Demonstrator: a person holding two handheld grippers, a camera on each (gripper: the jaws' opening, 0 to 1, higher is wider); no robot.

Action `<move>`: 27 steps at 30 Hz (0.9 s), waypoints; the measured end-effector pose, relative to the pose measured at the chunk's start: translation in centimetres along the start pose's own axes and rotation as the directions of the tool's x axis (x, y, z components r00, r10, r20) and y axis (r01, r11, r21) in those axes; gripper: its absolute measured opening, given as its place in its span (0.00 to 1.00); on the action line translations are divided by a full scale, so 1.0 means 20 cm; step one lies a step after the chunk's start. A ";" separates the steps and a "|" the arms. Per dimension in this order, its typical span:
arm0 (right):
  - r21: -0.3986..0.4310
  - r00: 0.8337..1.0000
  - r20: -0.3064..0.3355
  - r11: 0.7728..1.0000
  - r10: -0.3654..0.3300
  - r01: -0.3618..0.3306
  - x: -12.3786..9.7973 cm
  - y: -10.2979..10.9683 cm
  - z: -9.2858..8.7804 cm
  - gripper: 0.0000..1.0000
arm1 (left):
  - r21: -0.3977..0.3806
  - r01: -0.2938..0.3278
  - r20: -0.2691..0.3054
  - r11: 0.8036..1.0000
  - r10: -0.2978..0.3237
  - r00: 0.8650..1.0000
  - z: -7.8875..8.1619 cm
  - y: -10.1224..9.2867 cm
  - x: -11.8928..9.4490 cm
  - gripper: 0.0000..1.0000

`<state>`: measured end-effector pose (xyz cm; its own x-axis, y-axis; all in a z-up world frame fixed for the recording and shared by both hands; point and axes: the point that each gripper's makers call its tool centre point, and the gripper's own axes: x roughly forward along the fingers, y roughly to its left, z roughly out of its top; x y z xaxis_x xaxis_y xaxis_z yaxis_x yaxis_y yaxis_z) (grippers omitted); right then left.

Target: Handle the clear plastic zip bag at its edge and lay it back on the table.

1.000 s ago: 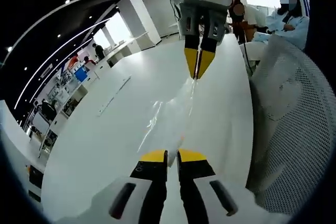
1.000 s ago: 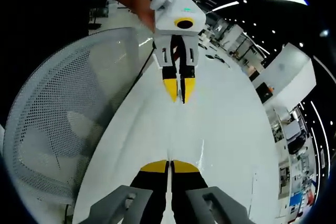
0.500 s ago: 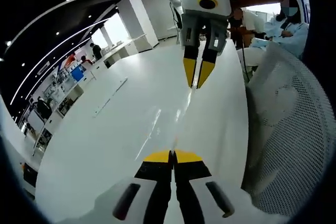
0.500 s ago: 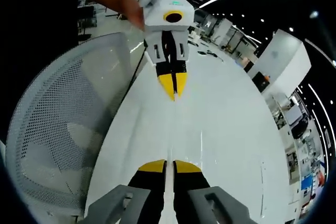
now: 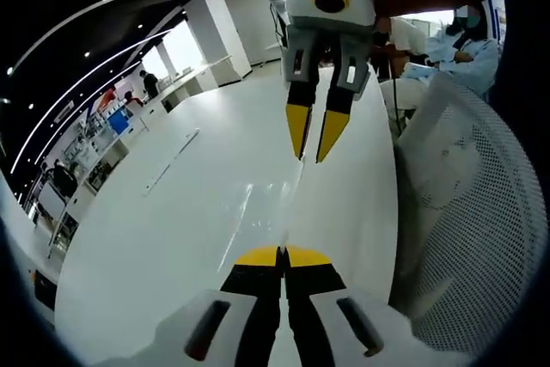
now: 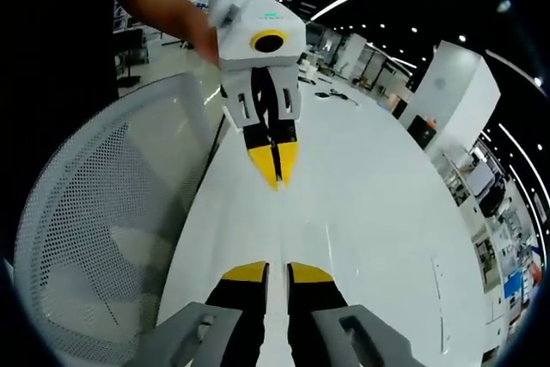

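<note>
**Claws face each other over the bench, bag strung between them**

Left claw point(image 5: 283, 253) shows its yellow-tipped jaws pressed together at the bottom of the left gripper view, nipping the near edge of the clear plastic zip bag point(image 5: 296, 191). The bag is thin and glossy, seen almost edge-on, so it reads as a faint pale streak running above the bench point(image 5: 172, 229) toward the right claw point(image 5: 309, 159). That claw hangs tips-down opposite, its tapered yellow jaws slightly apart; whether they touch the bag's far edge I cannot tell.

From the right gripper view, the right claw point(image 6: 278, 272) has a narrow gap between its black-and-yellow jaws, and the left claw point(image 6: 275, 185) points back at it with tips closed to a point. The bench is wide, smooth, white and shiny. A white mesh chair point(image 5: 464, 212) with a perforated, curved back stands just beside the bench's edge, close to both claws. A slim flat strip point(image 5: 170, 162) lies well apart on the bench.
</note>
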<state>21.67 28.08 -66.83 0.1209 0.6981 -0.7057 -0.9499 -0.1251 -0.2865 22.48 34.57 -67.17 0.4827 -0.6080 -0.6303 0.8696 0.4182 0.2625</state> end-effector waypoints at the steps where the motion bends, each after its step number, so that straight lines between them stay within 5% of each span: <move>1: -0.001 1.000 0.002 1.000 0.001 -0.001 0.00 0.00 0.01 0.05 | -0.001 0.003 0.000 1.000 -0.003 1.000 0.00 0.00 0.00 0.00; 27: -0.030 0.998 0.035 0.999 0.043 -0.041 0.12 0.01 0.17 0.06 | 0.059 0.057 -0.003 0.997 -0.056 0.998 0.07 -0.08 0.03 0.00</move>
<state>20.78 32.13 -66.48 0.0702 0.7165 -0.6941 -0.9450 -0.1752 -0.2764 21.58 32.60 -66.97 0.4325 -0.6288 -0.6462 0.9001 0.3428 0.2689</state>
